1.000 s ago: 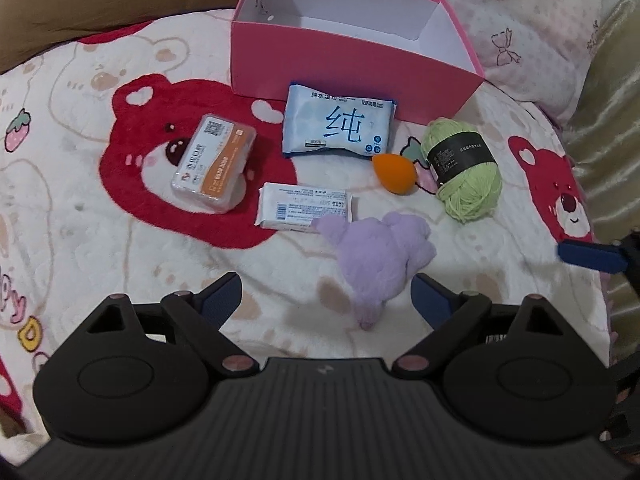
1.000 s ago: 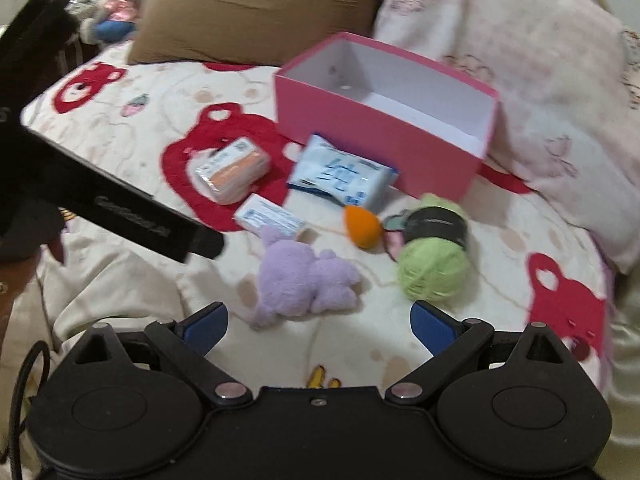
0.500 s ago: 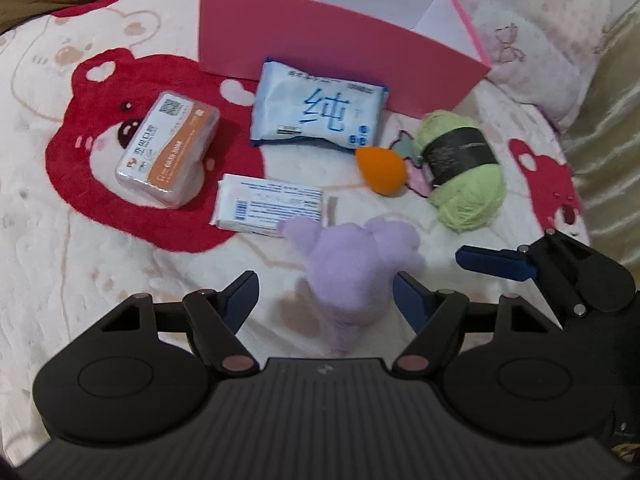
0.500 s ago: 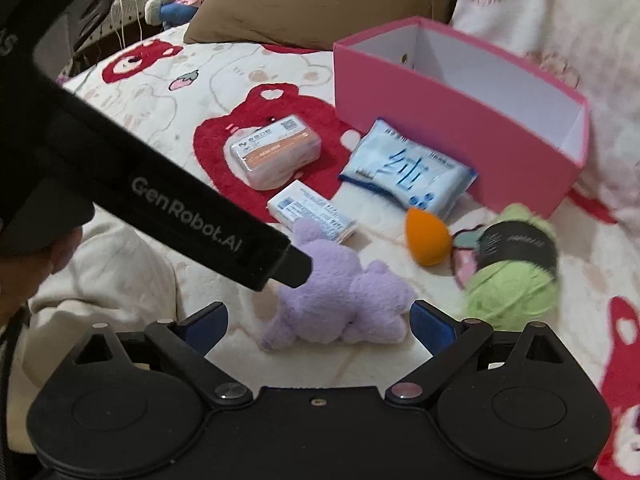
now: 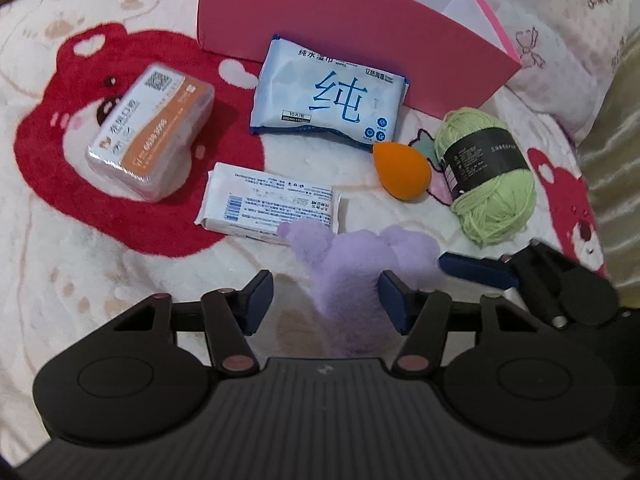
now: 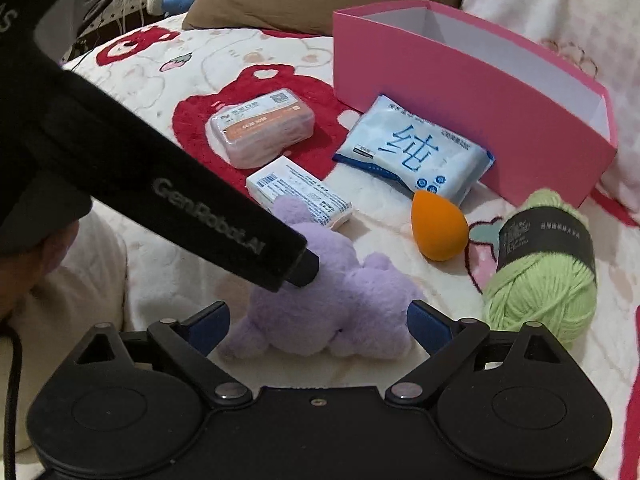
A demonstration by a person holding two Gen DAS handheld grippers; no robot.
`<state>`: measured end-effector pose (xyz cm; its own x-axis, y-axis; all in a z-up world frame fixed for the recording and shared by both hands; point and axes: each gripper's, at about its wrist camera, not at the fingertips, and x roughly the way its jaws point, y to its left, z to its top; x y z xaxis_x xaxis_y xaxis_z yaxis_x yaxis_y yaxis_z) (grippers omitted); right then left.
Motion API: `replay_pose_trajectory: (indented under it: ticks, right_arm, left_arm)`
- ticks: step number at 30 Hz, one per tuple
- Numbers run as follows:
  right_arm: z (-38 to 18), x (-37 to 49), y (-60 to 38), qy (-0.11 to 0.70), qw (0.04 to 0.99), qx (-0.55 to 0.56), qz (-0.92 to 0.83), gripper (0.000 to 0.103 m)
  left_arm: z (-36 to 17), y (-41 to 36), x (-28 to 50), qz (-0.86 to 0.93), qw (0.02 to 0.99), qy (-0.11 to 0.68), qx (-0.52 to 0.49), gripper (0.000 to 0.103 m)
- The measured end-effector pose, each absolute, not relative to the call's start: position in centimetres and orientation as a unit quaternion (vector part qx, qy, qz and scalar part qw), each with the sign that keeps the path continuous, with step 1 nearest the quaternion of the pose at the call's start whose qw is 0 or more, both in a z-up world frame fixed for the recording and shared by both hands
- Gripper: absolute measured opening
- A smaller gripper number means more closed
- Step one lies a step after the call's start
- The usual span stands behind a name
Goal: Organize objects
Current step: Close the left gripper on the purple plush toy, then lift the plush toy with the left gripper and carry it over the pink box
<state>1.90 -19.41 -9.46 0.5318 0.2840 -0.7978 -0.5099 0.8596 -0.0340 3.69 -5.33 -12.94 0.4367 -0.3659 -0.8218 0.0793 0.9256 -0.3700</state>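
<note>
Both claws are spread wide around the purple plush toy (image 5: 352,276), which lies on the bear-print blanket (image 5: 80,264) of the bed. The left claw (image 5: 326,300) has the toy's body between its 2 blue pads, the right-hand pad just beside the fur and the other apart from it. The right claw (image 6: 318,326) also straddles the toy, its 2 blue pads set on either side of it, near the fur; whether they touch it cannot be told. In the right wrist view the left tool's black body crosses the picture and its tip rests over the toy. Beyond the toy lie a white flat packet (image 5: 272,208), touching the toy's ear, an orange-labelled plastic box (image 5: 150,132), a blue wet-wipes pack (image 5: 330,98) leaning against the pink box (image 5: 340,12), an orange egg-shaped sponge (image 5: 402,176) and a green yarn ball (image 5: 486,176) with a black band. The pink box stands open at the back, its white inside visible.
</note>
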Motion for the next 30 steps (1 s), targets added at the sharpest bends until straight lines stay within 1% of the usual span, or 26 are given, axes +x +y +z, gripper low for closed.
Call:
replay_pose_trajectory:
  ticks: [3, 5, 6, 8, 11, 16, 20, 25, 30]
  right_arm:
    - [-10.1, 2.7, -20.1, 0.441, 0.864, -0.102, 0.220, 0.095]
    - [-10.4, 3.1, -20.8, 0.447, 0.866, -0.071, 0.212, 0.095]
    - [-10.4, 3.3, -21.1, 0.451, 0.866, -0.051, 0.209, 0.095]
    - [-10.5, 3.6, -21.9, 0.451, 0.868, -0.012, 0.207, 0.094]
    - [-10.9, 3.7, -22.0, 0.454, 0.868, 0.001, 0.203, 0.091]
    - [-10.8, 2.5, -21.3, 0.446, 0.872, -0.026, 0.201, 0.090]
    - [-11.4, 1.8, -20.4, 0.438, 0.874, -0.072, 0.198, 0.091]
    - [-12.0, 2.0, -21.2, 0.433, 0.883, -0.025, 0.181, 0.091]
    - [-11.7, 1.5, -20.5, 0.426, 0.888, -0.036, 0.171, 0.084]
  left_arm:
    - [-13.2, -5.3, 3.8, -0.139, 0.832, 0.516, -0.151, 0.048]
    - [-13.2, -5.5, 3.6, -0.144, 0.832, 0.514, -0.149, 0.039]
    - [-13.1, -5.6, 3.5, -0.151, 0.833, 0.511, -0.150, 0.031]
    - [-13.0, -6.0, 3.5, -0.153, 0.835, 0.508, -0.145, 0.031]
    - [-13.3, -5.9, 3.6, -0.150, 0.832, 0.511, -0.152, 0.031]
    - [-13.7, -5.5, 3.7, -0.138, 0.827, 0.521, -0.162, 0.043]
    - [-13.7, -5.8, 3.8, -0.137, 0.827, 0.523, -0.152, 0.042]
    - [-13.6, -6.3, 3.7, -0.150, 0.830, 0.517, -0.144, 0.034]
    - [-14.0, -6.1, 4.2, -0.149, 0.823, 0.521, -0.173, 0.035]
